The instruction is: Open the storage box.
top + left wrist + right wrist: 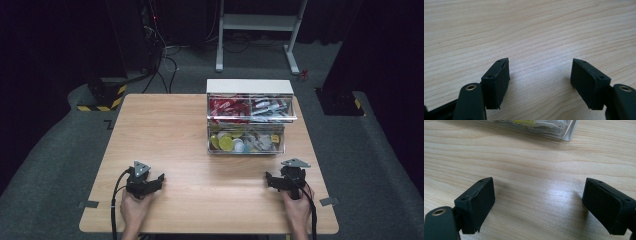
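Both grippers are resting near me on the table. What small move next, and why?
Probably ease the right gripper forward toward the clear organizer. Both it and the left gripper are open and empty on the table, and the organizer's corner already shows ahead in the right gripper view.

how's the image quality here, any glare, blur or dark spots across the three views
High view: the table is evenly lit, the surroundings fall into near black, and the clear drawer box looks soft and reflective. Left gripper view: sharp wood grain, a faint sheen between the left gripper jaws. Right gripper view: a brighter glare patch between the right gripper jaws; the box corner is blurred.
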Action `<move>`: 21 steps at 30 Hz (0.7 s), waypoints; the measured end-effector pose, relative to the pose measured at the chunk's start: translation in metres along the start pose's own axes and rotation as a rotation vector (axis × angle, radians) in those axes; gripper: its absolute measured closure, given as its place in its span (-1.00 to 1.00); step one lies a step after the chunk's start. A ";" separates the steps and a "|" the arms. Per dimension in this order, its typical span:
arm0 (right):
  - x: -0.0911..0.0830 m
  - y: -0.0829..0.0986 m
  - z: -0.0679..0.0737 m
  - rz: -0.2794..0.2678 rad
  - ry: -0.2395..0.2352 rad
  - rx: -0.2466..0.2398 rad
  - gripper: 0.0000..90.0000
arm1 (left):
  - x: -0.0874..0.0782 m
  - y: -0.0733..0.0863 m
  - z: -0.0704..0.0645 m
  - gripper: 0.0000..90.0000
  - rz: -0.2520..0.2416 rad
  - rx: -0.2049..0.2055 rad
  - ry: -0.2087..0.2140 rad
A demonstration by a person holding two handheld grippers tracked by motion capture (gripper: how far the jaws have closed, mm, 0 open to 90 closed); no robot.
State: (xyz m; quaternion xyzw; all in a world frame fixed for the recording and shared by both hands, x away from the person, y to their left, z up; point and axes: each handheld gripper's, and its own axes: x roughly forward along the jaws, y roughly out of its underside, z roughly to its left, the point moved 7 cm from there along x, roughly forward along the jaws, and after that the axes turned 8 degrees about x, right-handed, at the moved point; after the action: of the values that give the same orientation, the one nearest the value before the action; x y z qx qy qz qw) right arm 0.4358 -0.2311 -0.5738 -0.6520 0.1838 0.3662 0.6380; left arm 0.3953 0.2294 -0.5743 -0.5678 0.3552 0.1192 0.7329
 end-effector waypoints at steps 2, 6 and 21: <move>0.000 0.000 0.000 0.000 0.000 0.001 -0.76 | 0.000 0.000 0.000 -0.29 0.000 0.000 0.001; 0.000 0.000 0.000 -0.002 0.001 -0.002 -0.76 | 0.000 0.000 0.000 -0.29 0.000 0.000 0.000; 0.000 0.000 0.000 -0.002 0.008 0.009 -0.76 | 0.000 0.000 0.000 -0.29 0.000 -0.004 0.002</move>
State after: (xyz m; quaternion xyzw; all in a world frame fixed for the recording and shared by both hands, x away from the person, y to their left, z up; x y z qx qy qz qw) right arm 0.4352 -0.2308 -0.5738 -0.6508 0.1874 0.3619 0.6406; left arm 0.3952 0.2293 -0.5743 -0.5692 0.3558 0.1194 0.7315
